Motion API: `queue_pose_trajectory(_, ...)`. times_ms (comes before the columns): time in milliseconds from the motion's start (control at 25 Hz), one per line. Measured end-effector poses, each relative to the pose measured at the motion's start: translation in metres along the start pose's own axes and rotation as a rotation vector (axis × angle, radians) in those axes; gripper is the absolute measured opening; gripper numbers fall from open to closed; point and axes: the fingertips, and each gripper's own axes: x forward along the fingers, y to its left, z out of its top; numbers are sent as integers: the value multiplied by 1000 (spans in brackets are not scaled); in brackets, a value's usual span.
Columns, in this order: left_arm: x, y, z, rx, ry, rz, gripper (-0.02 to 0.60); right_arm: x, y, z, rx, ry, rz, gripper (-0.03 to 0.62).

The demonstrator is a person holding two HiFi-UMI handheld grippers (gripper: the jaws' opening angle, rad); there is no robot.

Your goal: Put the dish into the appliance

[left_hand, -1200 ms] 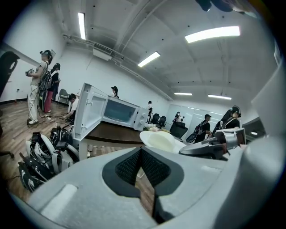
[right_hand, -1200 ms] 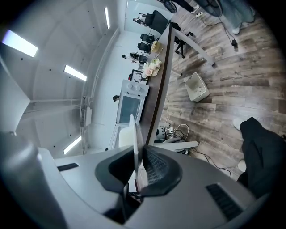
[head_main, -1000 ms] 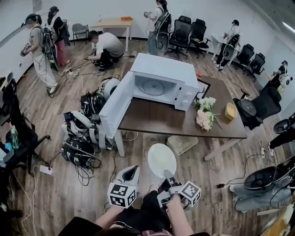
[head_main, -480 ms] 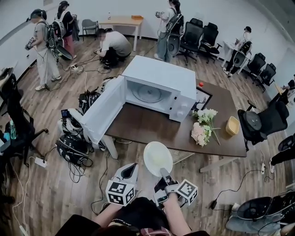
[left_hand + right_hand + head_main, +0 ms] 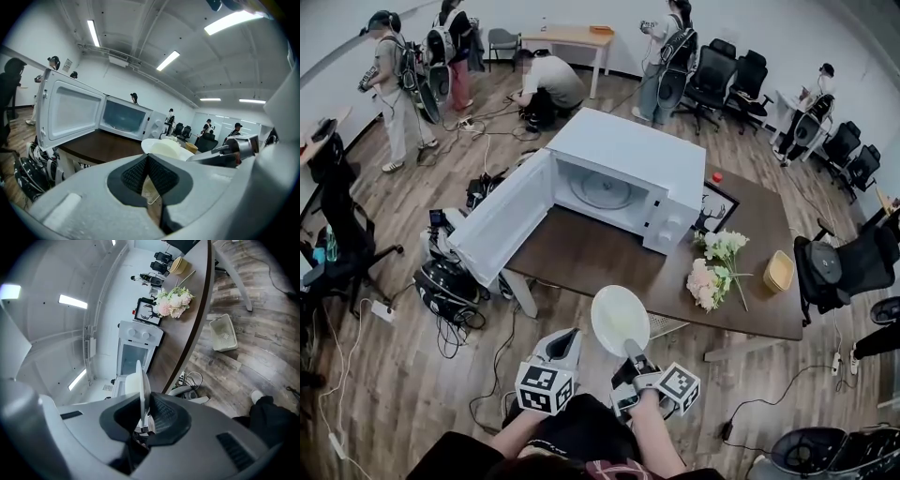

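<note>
1. While the person holds both arms low and close to the body, the two grippers point forward at the table (image 5: 591, 258).
2. The right gripper (image 5: 630, 349) reaches out a little further than the left one. Its two jaws are squeezed on the near rim of the dish (image 5: 620, 319).
3. The dish is white and round. It hangs in the air with its open side up, by the near edge of the table, well apart from the microwave (image 5: 628, 164).
4. In the right gripper view the dish (image 5: 142, 390) shows edge-on between the dark pads.
5. The left gripper (image 5: 572, 336) sits just beside the right one. Its jaws are pressed together, with nothing between them.
6. The microwave stands on the far side of the table. Its door (image 5: 502, 220) swings wide open to the left.
7. Counting: two grippers, one dish, one microwave, one table.
8. Also on the table are one bunch of flowers (image 5: 712, 272) and one yellow bowl (image 5: 779, 271), both to the right of the microwave.
</note>
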Motion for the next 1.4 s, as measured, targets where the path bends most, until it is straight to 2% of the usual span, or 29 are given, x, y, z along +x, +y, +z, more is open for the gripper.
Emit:
queue_pose_trajectory(120,10,3,2,-9,-1,20,6,7,-2,9,-12,11,-22,47)
queue_pose_trajectory(360,41,12,10,-15,1,11,6,25,-1,26,-4,7,-28,46)
queue_pose_trajectory(800,112,60,53,10,9,-12,8,104,25,60,16,-6,-15,48)
queue_pose_trajectory(1160,162,109,83,48,30,-60,6,175,42,73,55,-47,-10,48)
queue_pose_trajectory(1400,192,134,96,40,31,-104,7,214,50,81,69,-93,-23,49)
